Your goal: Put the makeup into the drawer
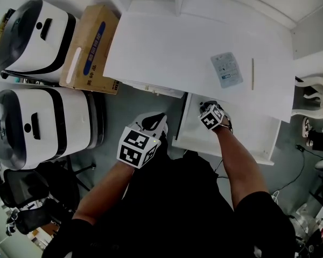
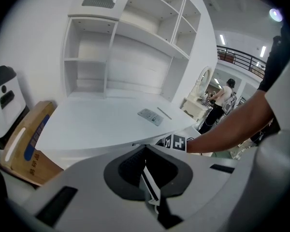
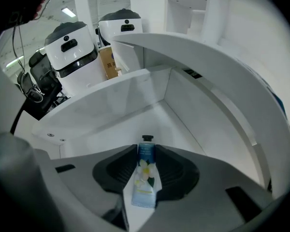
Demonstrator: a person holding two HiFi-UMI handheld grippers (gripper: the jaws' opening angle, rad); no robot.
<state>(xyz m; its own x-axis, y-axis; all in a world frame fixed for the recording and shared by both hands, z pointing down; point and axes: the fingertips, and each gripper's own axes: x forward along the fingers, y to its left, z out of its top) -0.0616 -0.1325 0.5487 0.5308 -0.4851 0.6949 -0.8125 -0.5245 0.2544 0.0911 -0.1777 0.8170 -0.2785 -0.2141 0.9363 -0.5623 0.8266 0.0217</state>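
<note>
My right gripper [image 1: 212, 116] reaches down into the open white drawer [image 1: 254, 133] under the desk's right side. It is shut on a pale blue makeup tube [image 3: 145, 175] with a white flower on it; the black cap points at the drawer's bare floor [image 3: 130, 124]. A grey-blue makeup palette [image 1: 226, 69] and a thin stick [image 1: 252, 73] lie on the white desk top [image 1: 167, 47]. My left gripper [image 1: 145, 138] hangs by the desk's front edge, left of the drawer. Its jaws [image 2: 147, 166] look shut with nothing between them.
A cardboard box [image 1: 89, 47] and two white machines [image 1: 35, 36] [image 1: 37, 123] stand left of the desk. White shelving [image 2: 135, 47] rises behind the desk. A dark chair [image 1: 27, 190] is at the lower left. A person [image 2: 222, 100] stands by a mirror in the background.
</note>
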